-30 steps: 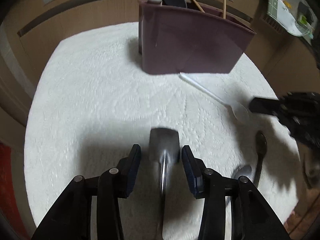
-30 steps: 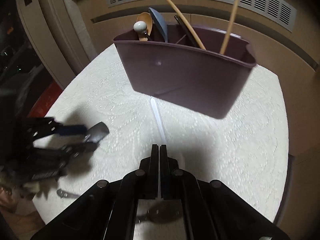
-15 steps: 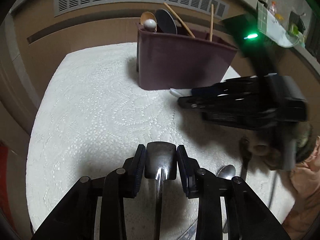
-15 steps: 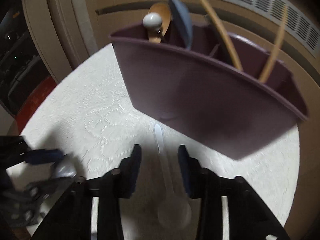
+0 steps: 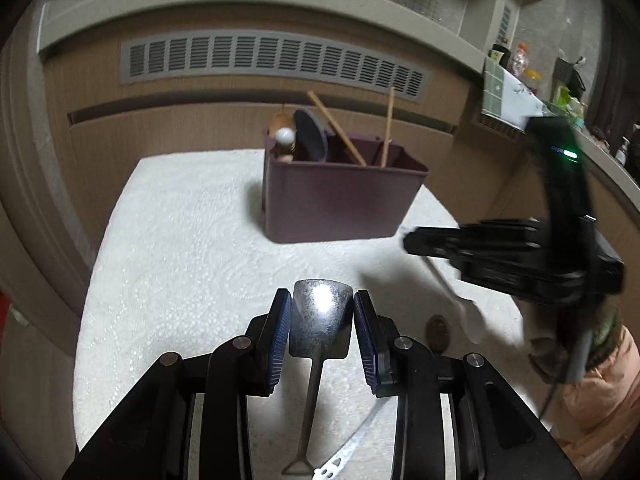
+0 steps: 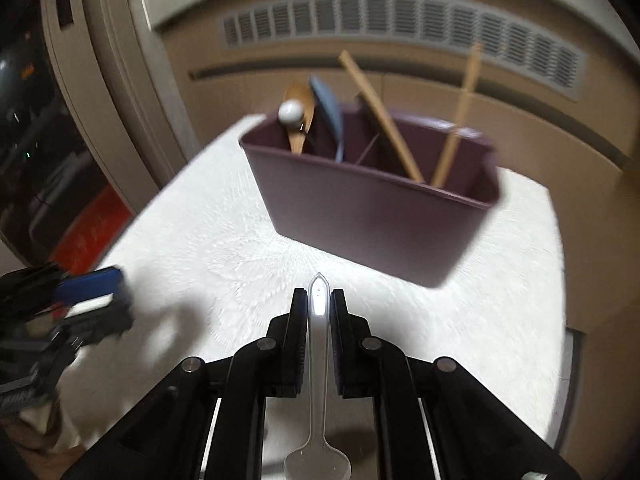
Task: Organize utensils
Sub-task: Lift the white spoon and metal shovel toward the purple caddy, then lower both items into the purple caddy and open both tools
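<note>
My left gripper (image 5: 322, 314) is shut on the flat head of a metal spatula (image 5: 322, 320), which is lifted off the cloth with its thin handle hanging back toward me. My right gripper (image 6: 318, 306) is closing tight on the handle of a white plastic spoon (image 6: 318, 392); the pads press on it and the bowl hangs near the camera. A purple utensil caddy (image 5: 340, 204) (image 6: 372, 224) stands ahead of both grippers, holding a wooden spoon, a dark ladle and chopsticks. Each gripper shows in the other's view, the right gripper (image 5: 416, 242) and the left gripper (image 6: 100, 304).
A white textured cloth (image 5: 192, 264) covers the table. A brown spoon (image 5: 438, 330) and a white plastic utensil (image 5: 352, 446) lie near the front right. A wood-panelled wall with a vent grille (image 5: 276, 60) stands close behind the caddy. A peach sleeve (image 5: 600, 396) is at the right.
The left gripper closed on the spatula head and rose with it. The right gripper opened around the plastic spoon's handle, then closed on it and lifted it off the cloth.
</note>
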The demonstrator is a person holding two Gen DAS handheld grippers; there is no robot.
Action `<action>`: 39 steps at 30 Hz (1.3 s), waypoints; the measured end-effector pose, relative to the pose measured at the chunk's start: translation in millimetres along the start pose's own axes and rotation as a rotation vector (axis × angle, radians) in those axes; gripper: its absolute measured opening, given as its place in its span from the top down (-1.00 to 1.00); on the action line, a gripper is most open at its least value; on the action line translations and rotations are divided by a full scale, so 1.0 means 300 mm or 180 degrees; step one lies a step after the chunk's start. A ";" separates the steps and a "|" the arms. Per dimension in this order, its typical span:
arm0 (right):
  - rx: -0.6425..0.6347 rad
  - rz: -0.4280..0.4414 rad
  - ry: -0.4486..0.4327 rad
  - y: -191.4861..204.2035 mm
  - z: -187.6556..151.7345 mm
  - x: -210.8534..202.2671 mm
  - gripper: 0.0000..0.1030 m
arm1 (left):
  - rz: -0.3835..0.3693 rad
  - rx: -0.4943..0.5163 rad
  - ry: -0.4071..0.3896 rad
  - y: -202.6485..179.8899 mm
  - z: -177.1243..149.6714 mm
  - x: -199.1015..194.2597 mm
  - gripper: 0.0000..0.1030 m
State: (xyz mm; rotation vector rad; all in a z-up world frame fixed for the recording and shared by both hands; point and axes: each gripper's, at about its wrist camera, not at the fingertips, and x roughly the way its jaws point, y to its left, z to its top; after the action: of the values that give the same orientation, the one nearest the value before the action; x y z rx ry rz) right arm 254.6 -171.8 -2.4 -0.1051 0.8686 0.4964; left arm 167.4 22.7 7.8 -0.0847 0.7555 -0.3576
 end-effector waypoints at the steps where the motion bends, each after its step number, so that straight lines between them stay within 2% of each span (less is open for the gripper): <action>1: 0.0033 -0.0003 -0.0041 -0.004 -0.018 -0.034 0.81 | 0.0004 0.0025 -0.0005 -0.011 0.002 -0.006 0.36; 5: 0.0022 -0.0075 -0.0128 -0.019 -0.058 -0.122 0.81 | 0.0040 0.0086 -0.0004 -0.045 0.009 -0.017 0.36; 13: 0.0034 -0.0067 -0.0393 -0.007 -0.057 -0.242 0.81 | 0.0102 0.0164 -0.0099 -0.067 0.031 -0.051 0.37; 14: 0.0050 -0.0067 -0.0461 -0.008 -0.045 -0.266 0.81 | 0.0112 0.0186 -0.0143 -0.075 0.048 -0.060 0.43; 15: 0.0060 -0.0063 -0.0504 -0.007 -0.032 -0.288 0.81 | 0.0109 0.0216 -0.0195 -0.083 0.071 -0.074 0.67; 21: 0.0077 -0.0080 -0.1055 -0.025 0.155 -0.457 0.81 | 0.0007 0.0340 -0.0737 -0.112 0.317 -0.188 0.67; 24: 0.0089 -0.0096 -0.1168 -0.048 0.213 -0.497 0.81 | -0.0021 0.0371 -0.0749 -0.096 0.392 -0.172 0.67; 26: 0.0091 -0.0124 -0.1130 -0.064 0.215 -0.484 0.81 | -0.0056 0.0404 -0.0591 -0.088 0.392 -0.117 0.66; 30: 0.0211 -0.0168 -0.0897 -0.123 0.171 -0.419 0.81 | -0.0332 0.0442 0.0103 -0.091 0.314 0.098 0.60; 32: 0.0275 -0.0188 -0.0788 -0.147 0.148 -0.393 0.81 | -0.0545 0.0532 0.0459 -0.118 0.253 0.204 0.45; 34: 0.0334 -0.0212 -0.0693 -0.179 0.119 -0.375 0.81 | -0.0694 0.0758 0.0816 -0.177 0.182 0.290 0.30; 37: 0.0364 -0.0244 -0.0638 -0.205 0.085 -0.366 0.81 | -0.0701 0.1165 0.1163 -0.272 0.090 0.367 0.23; 39: 0.0371 -0.0249 -0.0622 -0.214 0.066 -0.365 0.81 | -0.0661 0.1258 0.1347 -0.311 0.052 0.414 0.23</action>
State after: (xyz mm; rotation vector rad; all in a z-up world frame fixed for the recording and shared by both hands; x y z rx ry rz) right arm 238.8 -263.8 85.9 0.0162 0.6974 0.3750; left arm 234.8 -108.5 -43.4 0.2958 1.0826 -0.7309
